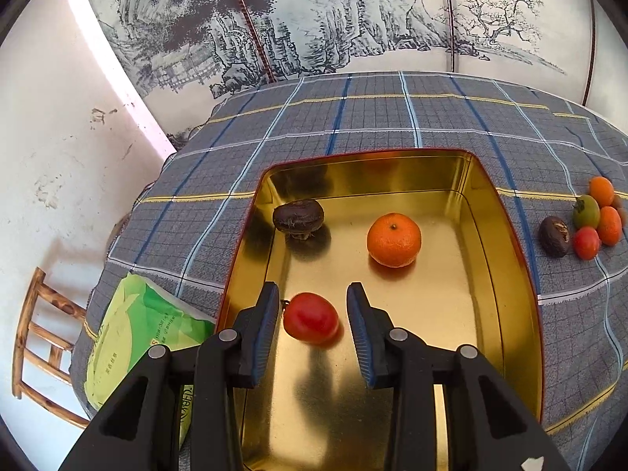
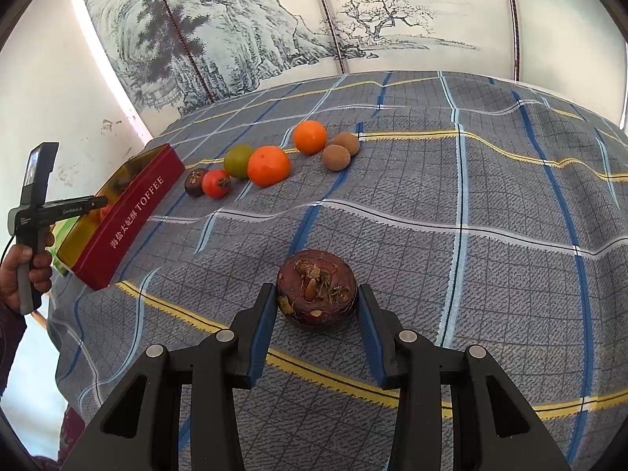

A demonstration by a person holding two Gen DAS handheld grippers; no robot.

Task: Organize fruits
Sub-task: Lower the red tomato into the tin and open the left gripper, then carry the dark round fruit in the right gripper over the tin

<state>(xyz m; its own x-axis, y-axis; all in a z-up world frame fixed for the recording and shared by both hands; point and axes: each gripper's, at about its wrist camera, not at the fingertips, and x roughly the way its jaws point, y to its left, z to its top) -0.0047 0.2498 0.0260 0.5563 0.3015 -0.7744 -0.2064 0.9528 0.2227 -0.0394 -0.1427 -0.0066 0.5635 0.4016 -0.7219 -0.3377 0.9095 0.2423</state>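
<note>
In the left wrist view a gold-lined tin [image 1: 498, 274] holds a red tomato [image 1: 311, 317], an orange [image 1: 393, 239] and a dark water chestnut [image 1: 298, 216]. My left gripper [image 1: 314, 316] is open, its fingers either side of the tomato without touching it. In the right wrist view my right gripper [image 2: 318, 302] has its pads against both sides of a dark brown water chestnut [image 2: 317, 293] that rests on the checked cloth [image 2: 471, 274]. The red tin [image 2: 129, 212] stands at the left.
A row of fruit lies on the cloth: two oranges [image 2: 269, 165], a green tomato [image 2: 238, 160], a red tomato [image 2: 216, 183], a dark chestnut [image 2: 195, 181], two brown fruits [image 2: 336, 157]. A green bag [image 1: 137, 325] and a wooden chair [image 1: 39, 349] are left of the table.
</note>
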